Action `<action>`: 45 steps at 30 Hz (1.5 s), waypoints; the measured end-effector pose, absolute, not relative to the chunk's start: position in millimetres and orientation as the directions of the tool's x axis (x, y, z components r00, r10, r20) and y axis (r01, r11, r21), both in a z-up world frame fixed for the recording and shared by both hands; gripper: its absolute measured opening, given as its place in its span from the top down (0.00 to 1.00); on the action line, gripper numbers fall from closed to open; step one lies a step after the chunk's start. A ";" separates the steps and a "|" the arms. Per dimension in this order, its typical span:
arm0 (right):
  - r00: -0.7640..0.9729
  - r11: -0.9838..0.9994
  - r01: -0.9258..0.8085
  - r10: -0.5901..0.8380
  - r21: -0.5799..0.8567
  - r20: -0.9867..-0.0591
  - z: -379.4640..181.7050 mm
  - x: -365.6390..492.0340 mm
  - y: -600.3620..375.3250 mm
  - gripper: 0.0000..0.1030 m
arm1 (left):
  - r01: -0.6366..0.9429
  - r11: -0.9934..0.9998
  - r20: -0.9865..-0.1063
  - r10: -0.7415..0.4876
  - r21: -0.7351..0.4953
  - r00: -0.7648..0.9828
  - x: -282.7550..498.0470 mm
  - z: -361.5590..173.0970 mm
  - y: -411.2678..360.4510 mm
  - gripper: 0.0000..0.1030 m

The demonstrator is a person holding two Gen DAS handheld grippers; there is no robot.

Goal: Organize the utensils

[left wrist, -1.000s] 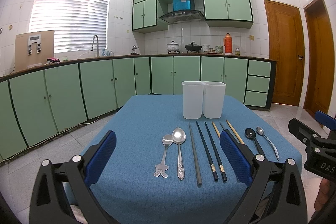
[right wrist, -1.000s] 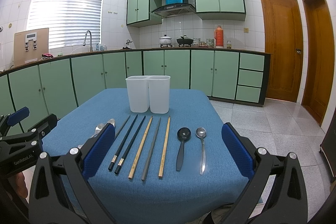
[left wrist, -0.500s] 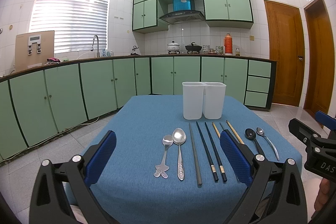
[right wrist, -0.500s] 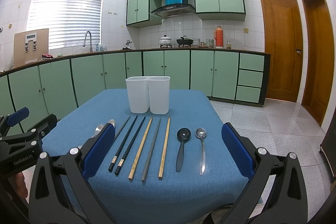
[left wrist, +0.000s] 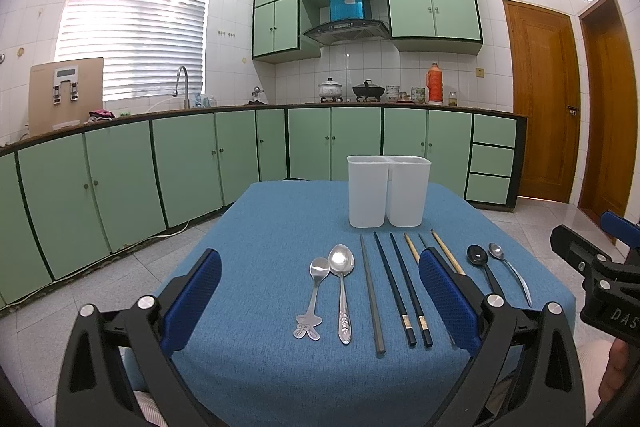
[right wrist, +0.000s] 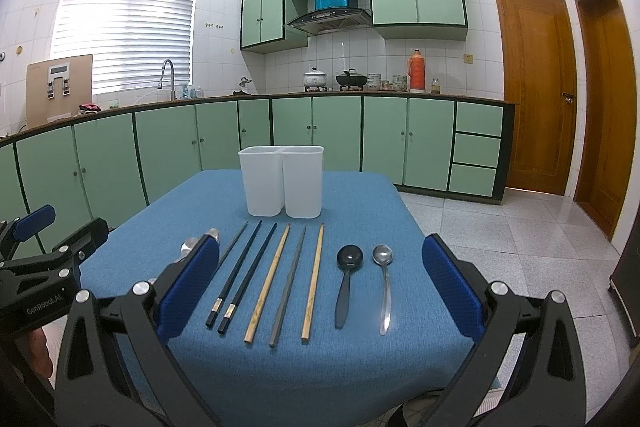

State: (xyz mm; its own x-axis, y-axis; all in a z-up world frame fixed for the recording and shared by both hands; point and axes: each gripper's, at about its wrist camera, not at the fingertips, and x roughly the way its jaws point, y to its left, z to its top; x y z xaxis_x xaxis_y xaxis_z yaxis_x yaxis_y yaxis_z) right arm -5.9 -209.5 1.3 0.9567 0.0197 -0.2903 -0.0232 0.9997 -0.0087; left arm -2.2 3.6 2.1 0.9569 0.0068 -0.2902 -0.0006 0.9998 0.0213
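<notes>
Fingers (left wrist: pixel 200 301) of both grippers spread wide, level above the utensils (right wrist: pixel 276 275)

The right tool (right wrist: pixel 320 287) is held wide apart above the blue surface (right wrist: pixel 360 367) — chopsticks (right wrist: pixel 272 279), a black spoon (right wrist: pixel 347 275) and a steel spoon (right wrist: pixel 384 279) are laid before the white holder (right wrist: pixel 282 181).

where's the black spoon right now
Right wrist view: the black spoon lies on the blue tablecloth, between a wooden chopstick and a silver spoon.
</notes>
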 end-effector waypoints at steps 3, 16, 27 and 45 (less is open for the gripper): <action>0.958 1.000 0.000 -0.003 -0.010 -0.287 -0.3 1.6 -213.7 0.05 | -0.003 1.000 -0.312 0.009 0.019 0.950 7.9 4.8 9.4 0.06; 0.925 0.995 0.085 -0.096 -0.044 -0.368 3.3 87.6 -257.3 0.05 | -0.043 0.998 -0.490 0.059 0.043 0.870 110.9 3.3 51.3 0.06; 0.850 0.996 0.051 -0.082 -0.074 -0.520 -12.0 155.6 -264.8 0.23 | 0.002 0.998 -0.700 0.040 0.059 0.713 187.5 -34.8 58.3 0.06; 0.825 0.998 0.047 -0.065 -0.046 -0.561 -28.4 177.6 -263.0 0.24 | 0.052 0.994 -0.789 0.042 0.094 0.613 218.4 -81.0 43.5 0.17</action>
State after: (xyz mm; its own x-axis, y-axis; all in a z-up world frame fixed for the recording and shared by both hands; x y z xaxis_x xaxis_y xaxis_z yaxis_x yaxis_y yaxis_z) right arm 177.6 -263.0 -28.4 0.8252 -0.0646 -0.5611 0.0471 0.9978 -0.0456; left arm 218.4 43.5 -81.0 0.6135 0.0422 -0.7886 0.0521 0.9942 0.0937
